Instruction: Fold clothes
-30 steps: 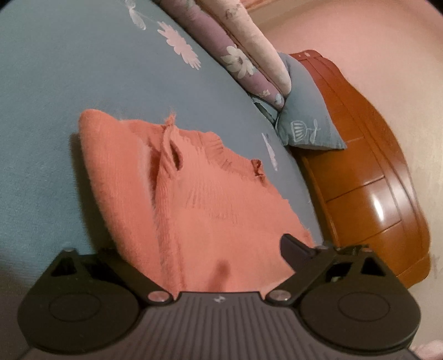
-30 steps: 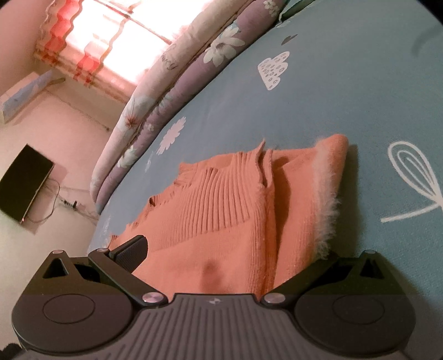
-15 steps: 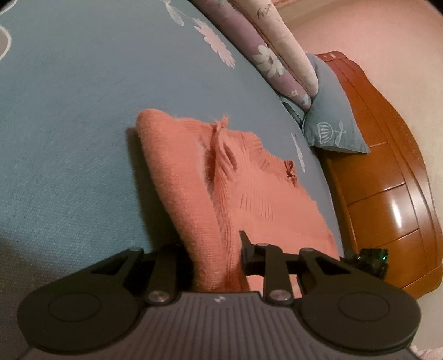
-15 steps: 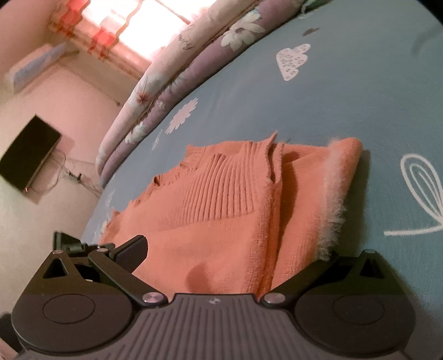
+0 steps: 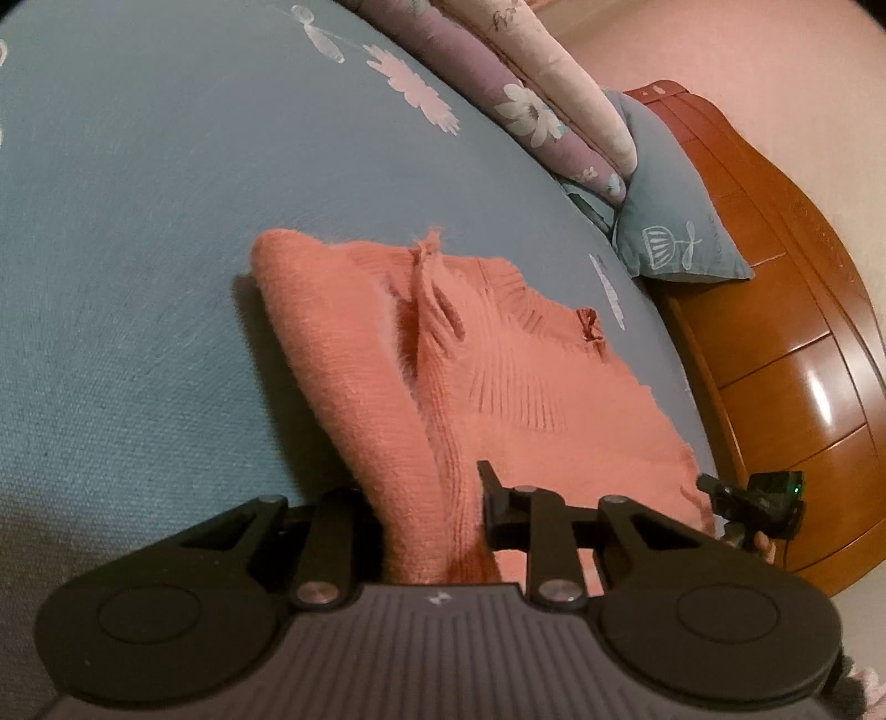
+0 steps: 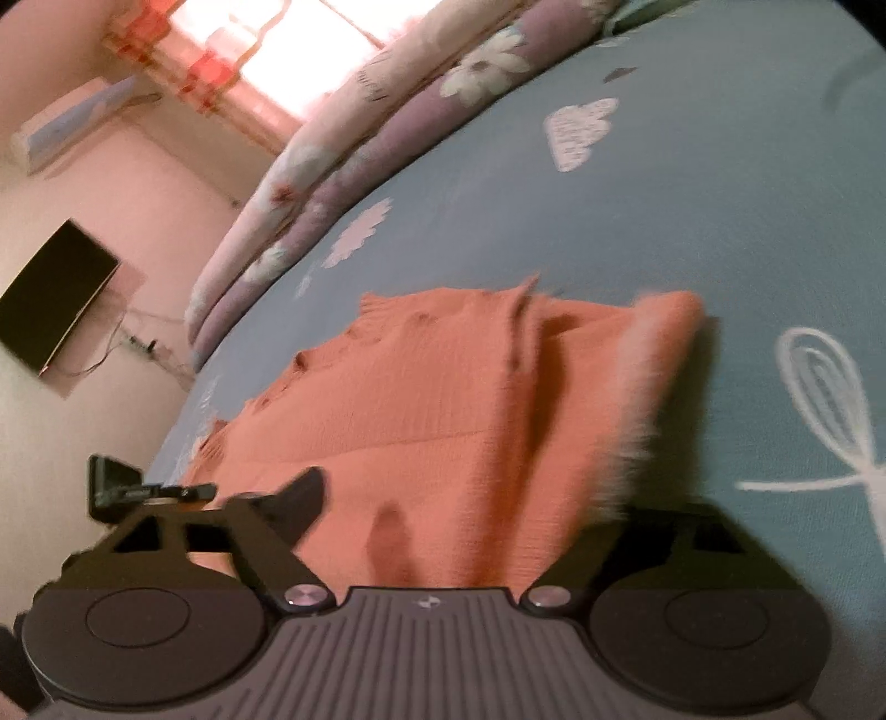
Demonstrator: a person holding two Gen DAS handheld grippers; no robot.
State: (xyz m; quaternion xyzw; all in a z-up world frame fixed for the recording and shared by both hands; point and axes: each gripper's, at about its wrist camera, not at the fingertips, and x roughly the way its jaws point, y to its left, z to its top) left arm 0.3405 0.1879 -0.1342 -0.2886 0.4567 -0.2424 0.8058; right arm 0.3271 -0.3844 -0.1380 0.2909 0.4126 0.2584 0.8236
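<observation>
Orange knit sweater [image 5: 443,354] looked soft and floppy; left tool [image 5: 429,501] pinched its near edge, right tool [image 6: 459,498] was closing around the same edge

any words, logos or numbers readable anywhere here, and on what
No text here can be read as words.
Rolled floral quilt: a line of cursive script, too small and warped to read.
Left hand-held gripper body: a small pale logo mark, no letters.
White cloud print on the blue bedsheet: fine marks inside, too blurred to read.
Orange sweater: no label in view.
</observation>
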